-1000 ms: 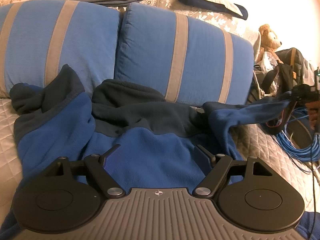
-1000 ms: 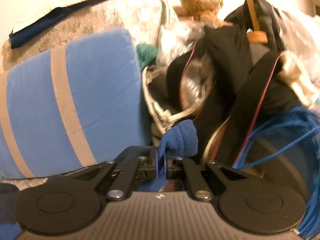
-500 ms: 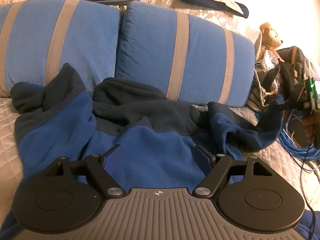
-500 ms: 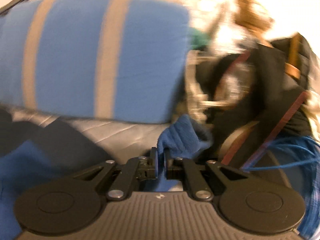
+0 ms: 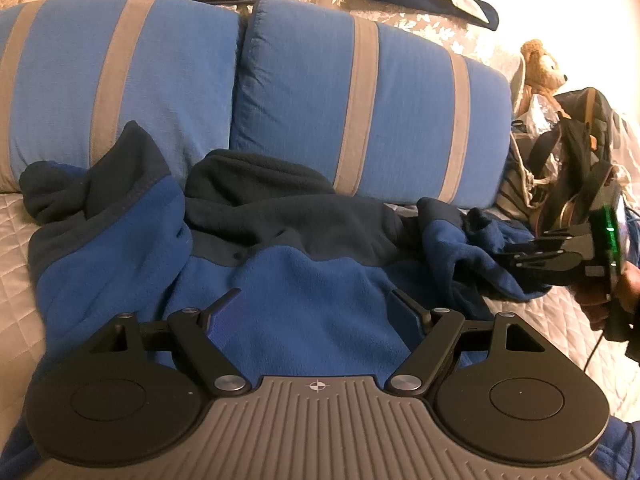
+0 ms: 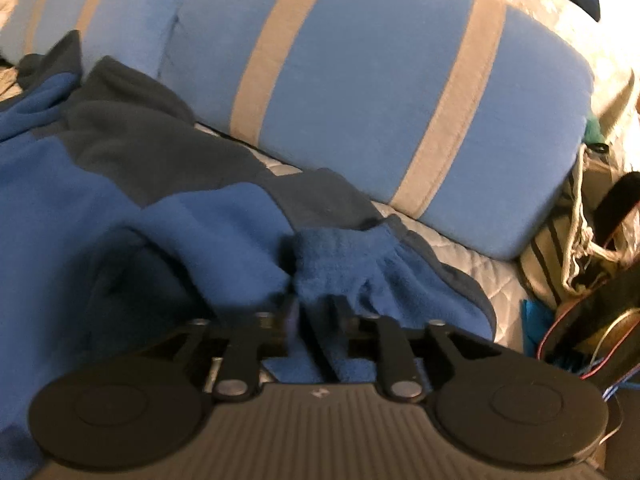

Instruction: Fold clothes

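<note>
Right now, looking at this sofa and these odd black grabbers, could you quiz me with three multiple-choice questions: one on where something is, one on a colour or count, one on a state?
1. Where does the teddy bear sit?
A. right of the striped cushions, above the bags
B. on the fleece
C. between the two cushions

2. How many grey stripes does the right striped cushion show?
A. none
B. two
C. five

3. How does the left gripper stand over the fleece jacket?
A. clamped on a sleeve
B. fingers wide apart, gripping nothing
C. holding the bear

Answers:
1. A, the bear sits at the far right edge, past the cushions.
2. B, two grey bands run down its blue front.
3. B, in the left wrist view the fingers stand apart with flat fleece between them.
</note>
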Available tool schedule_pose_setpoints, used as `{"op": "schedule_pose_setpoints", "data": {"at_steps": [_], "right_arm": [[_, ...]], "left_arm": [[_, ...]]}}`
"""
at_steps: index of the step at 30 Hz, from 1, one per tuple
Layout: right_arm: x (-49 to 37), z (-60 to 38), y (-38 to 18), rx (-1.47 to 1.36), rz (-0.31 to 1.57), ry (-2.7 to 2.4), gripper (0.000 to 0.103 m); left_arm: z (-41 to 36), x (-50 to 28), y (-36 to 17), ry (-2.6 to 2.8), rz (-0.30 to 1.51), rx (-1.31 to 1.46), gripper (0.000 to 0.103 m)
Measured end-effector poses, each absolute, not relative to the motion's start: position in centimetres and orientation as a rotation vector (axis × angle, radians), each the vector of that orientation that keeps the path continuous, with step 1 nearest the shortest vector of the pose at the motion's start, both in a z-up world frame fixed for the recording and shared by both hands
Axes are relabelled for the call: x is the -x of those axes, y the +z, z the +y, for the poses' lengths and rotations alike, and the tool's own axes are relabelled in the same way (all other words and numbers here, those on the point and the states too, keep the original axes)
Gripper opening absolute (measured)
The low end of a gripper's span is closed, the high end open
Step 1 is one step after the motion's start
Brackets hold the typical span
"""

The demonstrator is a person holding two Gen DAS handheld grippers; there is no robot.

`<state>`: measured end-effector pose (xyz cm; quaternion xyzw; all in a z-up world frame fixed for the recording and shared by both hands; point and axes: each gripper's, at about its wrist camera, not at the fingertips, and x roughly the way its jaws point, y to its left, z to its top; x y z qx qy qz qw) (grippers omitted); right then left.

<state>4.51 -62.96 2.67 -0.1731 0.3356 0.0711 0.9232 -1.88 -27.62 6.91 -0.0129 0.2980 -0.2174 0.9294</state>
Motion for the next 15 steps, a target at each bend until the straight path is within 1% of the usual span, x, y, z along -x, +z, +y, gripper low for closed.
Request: {"op": "schedule_pose_setpoints", "data": {"at_steps": [4, 9, 15], "right_arm": [[-3.7, -63.9, 3.7, 0.340, 0.665, 0.175, 0.045], [-3.9, -65.6, 5.1, 0.333, 0.648, 0.147, 0.045], [-5.8, -67.4, 4.7, 0.347, 0.673, 0.114, 0.044]], "left_arm": [[-27.5, 1.8, 6.9, -0.440, 0.607, 0.035, 0.078], [-27.6, 1.8, 7.0, -0.442, 0.606, 0.029, 0.078], [-27.6, 1.7, 6.9, -0.441, 0.611, 0.028, 0.078]]}}
